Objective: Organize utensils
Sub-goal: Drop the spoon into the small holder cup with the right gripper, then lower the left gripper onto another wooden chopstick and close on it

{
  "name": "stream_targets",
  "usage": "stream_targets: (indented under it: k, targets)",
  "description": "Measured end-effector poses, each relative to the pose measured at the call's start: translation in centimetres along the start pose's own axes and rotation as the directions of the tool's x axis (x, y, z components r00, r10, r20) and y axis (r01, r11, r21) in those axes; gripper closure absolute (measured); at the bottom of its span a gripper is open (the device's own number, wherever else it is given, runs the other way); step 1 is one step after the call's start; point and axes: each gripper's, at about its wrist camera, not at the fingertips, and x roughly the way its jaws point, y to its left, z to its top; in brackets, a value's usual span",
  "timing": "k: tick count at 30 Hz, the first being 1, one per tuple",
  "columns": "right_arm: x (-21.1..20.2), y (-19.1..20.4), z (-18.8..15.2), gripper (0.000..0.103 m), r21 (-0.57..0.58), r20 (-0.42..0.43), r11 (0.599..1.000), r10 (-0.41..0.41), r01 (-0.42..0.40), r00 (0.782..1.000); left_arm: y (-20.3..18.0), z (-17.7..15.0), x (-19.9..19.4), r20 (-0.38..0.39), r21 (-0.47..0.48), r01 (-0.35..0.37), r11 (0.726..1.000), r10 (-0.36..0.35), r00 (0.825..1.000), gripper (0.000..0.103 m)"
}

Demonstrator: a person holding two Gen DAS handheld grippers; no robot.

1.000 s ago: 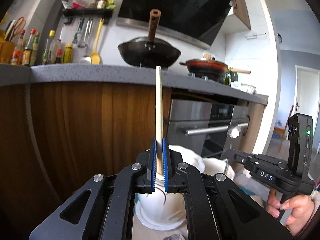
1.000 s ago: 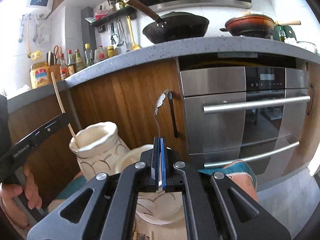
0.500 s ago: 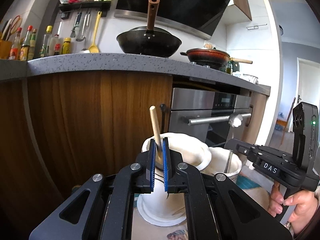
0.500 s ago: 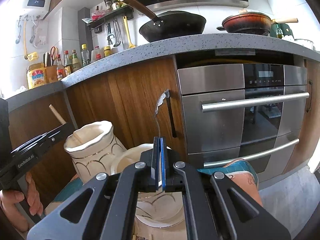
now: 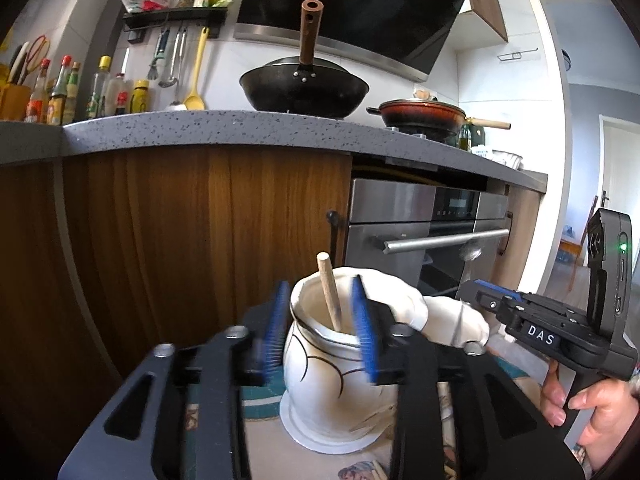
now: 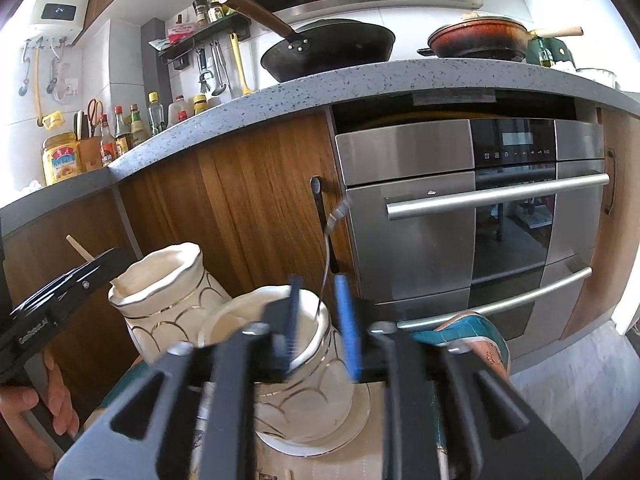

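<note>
White and shiny, two pots with thin curved lines stand close together on a cloth with pictures on it, in front of a brown wood cupboard.

In the left wrist view, the left gripper (image 5: 320,322) has its blue pads spread wide apart, one on each side of the mouth of the left pot (image 5: 334,380). The pads hold nothing. A wooden stick (image 5: 329,290) stands in this pot, leaning a bit to the left, with its round top poking up above the rim. It touches neither pad. The second pot (image 5: 456,322) peeks out just behind, to the right. Farther right, a hand (image 5: 592,408) holds the black handle of the other tool.

In the right wrist view, the right gripper (image 6: 320,322) is spread open too, and its pads look blurry. Between them a thin metal spoon (image 6: 329,248) stands in the right pot (image 6: 304,376), handle end down and bowl end up. No pad touches it. The pot with the stick (image 6: 168,300) stands just to the left.

Behind it all are a steel oven (image 6: 472,216) and a grey speckled counter (image 6: 360,80) with a black wok (image 6: 332,52) on top.
</note>
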Motion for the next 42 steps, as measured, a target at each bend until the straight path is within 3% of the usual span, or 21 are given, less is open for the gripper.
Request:
stream_targets:
  k: [3, 5, 6, 10, 24, 29, 35, 38, 42]
  targets:
    - [-0.1, 0.2, -0.1, 0.057, -0.007, 0.009, 1.0, -0.004, 0.005, 1.0, 0.4, 0.1, -0.2, 0.006, -0.018, -0.001, 1.0, 0.001, 1.0, 0.045]
    - [-0.4, 0.2, -0.1, 0.039, -0.006, 0.016, 1.0, -0.005, 0.005, 1.0, 0.7, 0.3, -0.6, 0.024, -0.034, -0.014, 0.999, 0.014, 1.0, 0.031]
    - [-0.5, 0.2, -0.1, 0.035, -0.004, 0.018, 1.0, -0.006, 0.006, 1.0, 0.8, 0.3, -0.7, 0.03, -0.041, -0.015, 0.999, 0.016, 0.999, 0.028]
    - [-2.3, 0.2, 0.4, 0.004, 0.021, 0.049, 1.0, 0.002, -0.003, 0.999, 1.4, 0.3, -1.8, 0.06, -0.065, -0.048, 0.997, 0.052, 0.997, 0.011]
    - [-7.8, -0.5, -1.2, 0.004, 0.088, 0.067, 0.994, -0.076, 0.07, 0.995, 1.9, -2.2, -6.3, 0.034, -0.08, -0.13, 0.988, 0.133, 0.99, 0.005]
    - [-8.2, -1.5, -2.6, 0.004, 0.168, 0.011, 0.985, -0.046, 0.043, 0.999, 1.6, -4.2, -7.6, -0.047, -0.099, -0.118, 0.988, 0.114, 0.992, 0.005]
    - [-8.2, -1.5, -4.0, 0.004, 0.17, -0.049, 0.984, -0.039, 0.046, 0.998, 0.1, -6.6, -7.4, -0.151, -0.044, -0.118, 0.992, 0.11, 0.982, 0.005]
    - [-8.4, -1.4, -4.7, 0.004, 0.16, -0.067, 0.986, -0.041, 0.051, 0.997, -0.6, -7.8, -6.4, -0.269, -0.017, -0.097, 0.995, 0.089, 0.959, 0.005]
    - [-8.2, -1.1, -5.2, 0.004, 0.154, -0.096, 0.987, -0.023, 0.038, 0.995, -1.8, -9.6, -5.0, -0.432, 0.024, -0.067, 0.997, 0.071, 0.899, 0.005]
